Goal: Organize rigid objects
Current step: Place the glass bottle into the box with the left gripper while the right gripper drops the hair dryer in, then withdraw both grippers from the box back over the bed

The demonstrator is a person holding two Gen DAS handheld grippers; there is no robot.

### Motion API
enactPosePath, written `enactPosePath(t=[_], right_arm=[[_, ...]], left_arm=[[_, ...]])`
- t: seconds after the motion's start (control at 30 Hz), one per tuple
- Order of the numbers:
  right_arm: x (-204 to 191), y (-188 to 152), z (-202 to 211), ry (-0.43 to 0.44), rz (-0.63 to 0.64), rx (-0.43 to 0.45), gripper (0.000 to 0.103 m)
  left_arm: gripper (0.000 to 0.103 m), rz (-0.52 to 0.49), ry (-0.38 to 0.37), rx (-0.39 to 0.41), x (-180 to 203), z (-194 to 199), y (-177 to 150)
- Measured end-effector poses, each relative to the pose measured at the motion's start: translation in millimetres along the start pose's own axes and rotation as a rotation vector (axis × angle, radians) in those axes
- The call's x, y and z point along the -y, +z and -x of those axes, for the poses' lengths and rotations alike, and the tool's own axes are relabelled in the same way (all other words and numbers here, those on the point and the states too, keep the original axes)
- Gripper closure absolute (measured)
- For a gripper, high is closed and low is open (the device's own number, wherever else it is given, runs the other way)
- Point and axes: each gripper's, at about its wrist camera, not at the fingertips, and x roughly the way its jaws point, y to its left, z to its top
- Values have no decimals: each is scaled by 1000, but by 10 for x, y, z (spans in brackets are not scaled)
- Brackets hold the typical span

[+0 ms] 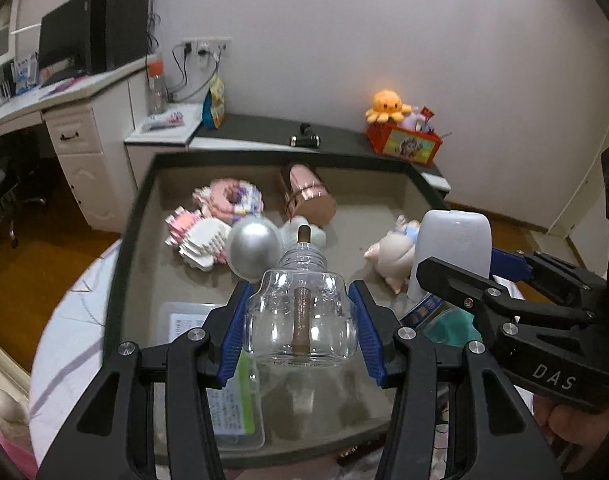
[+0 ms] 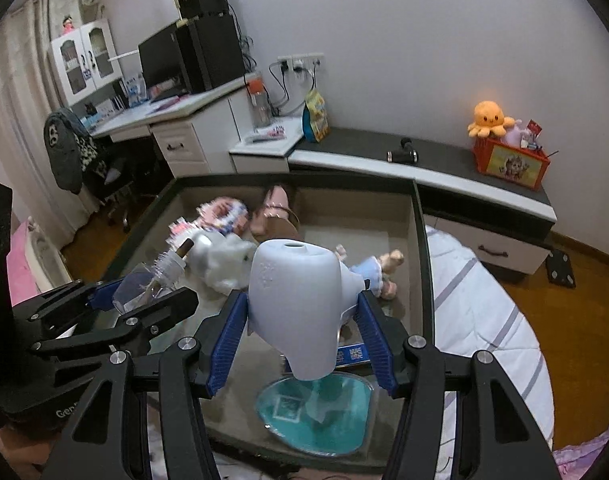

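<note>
Grey storage tray [image 1: 120, 248] is the base here. Over its near end, the right gripper [image 2: 302, 334] is clamped on a white plastic housing [image 2: 300, 304], the left gripper [image 1: 300, 320] on a clear wick bottle [image 1: 300, 316]. Looks mid-carry; next they need setting down somewhere tidy.

Clear glass bottle [image 1: 298, 312] with a brown wick. Pale white plastic housing [image 2: 296, 312]. Blue ribbed pads [image 1: 234, 336] on black gripper [image 1: 298, 328] arms. Dark-rimmed tray [image 1: 120, 264] with a beige floor. Silver egg [image 1: 253, 249], rose-pink cup [image 1: 309, 193], pink-and-white block models [image 1: 200, 240]. Teal heart-shaped dish [image 2: 316, 416]. Orange octopus plush [image 2: 489, 119] on a red box [image 2: 510, 166].
</note>
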Motion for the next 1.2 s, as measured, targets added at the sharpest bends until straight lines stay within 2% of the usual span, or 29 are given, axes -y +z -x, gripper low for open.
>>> enactPosePath(t=[0.1, 0.2, 0.23, 0.27, 0.33, 0.4, 0.67, 1.07, 1.2], right_arm=[[23, -15, -88, -7, 8, -24, 45], [38, -42, -81, -10, 8, -28, 44], [40, -40, -69, -13, 9, -28, 39], [47, -42, -51, -16, 5, -25, 25], [69, -45, 11, -23, -17, -6, 14], [80, -50, 91, -18, -40, 10, 0], [-28, -129, 802, -23, -123, 158, 0], [-461, -427, 2052, -101, -86, 360, 0], [-593, -558, 2318, -129, -85, 400, 0]], left_arm=[[47, -13, 37, -19, 2, -59, -17], [21, -14, 78, 2, -46, 18, -46], [9, -4, 90, 24, -76, 93, -63], [5, 1, 99, 39, -104, 138, -70], [0, 2, 115, 68, -152, 282, -95], [0, -3, 135, 88, -172, 405, -119], [0, 6, 167, 176, -174, 1082, -220], [0, 4, 200, 326, 17, 2166, -503], [0, 3, 230, 379, 65, 2467, -643]])
